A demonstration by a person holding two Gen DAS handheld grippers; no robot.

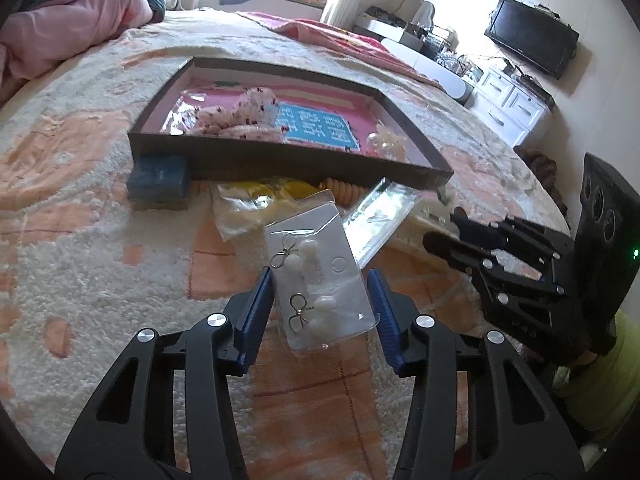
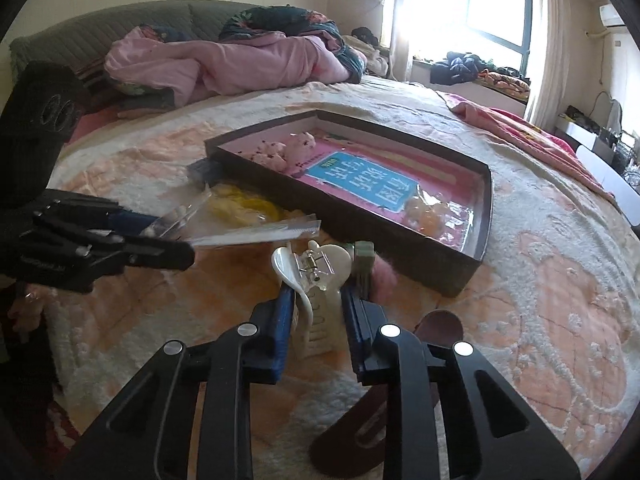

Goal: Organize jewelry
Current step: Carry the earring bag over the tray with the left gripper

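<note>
A clear bag (image 1: pixel 320 280) holding two pairs of white-bead earrings sits between the blue pads of my left gripper (image 1: pixel 320 284). Both pads press on its side edges. The same gripper (image 2: pixel 168 236) enters the right wrist view from the left, with clear plastic between its fingers. My right gripper (image 2: pixel 318 304) is shut on a white hair claw (image 2: pixel 316 268) with a metal spring, held upright just above the bedspread. It shows as black fingers (image 1: pixel 444 232) at the right of the left wrist view. Behind both lies a dark shallow tray (image 1: pixel 280 156) (image 2: pixel 360 224) with a pink lining.
In the tray are a floral scrunchie (image 1: pixel 248 116), a blue label (image 1: pixel 316 128) and a bag of pale beads (image 1: pixel 388 142). In front of it lie a blue box (image 1: pixel 158 178), a yellow bagged item (image 1: pixel 256 200), wooden beads (image 1: pixel 348 190), another clear bag (image 1: pixel 376 216). A brown clip (image 2: pixel 438 322) lies under my right gripper.
</note>
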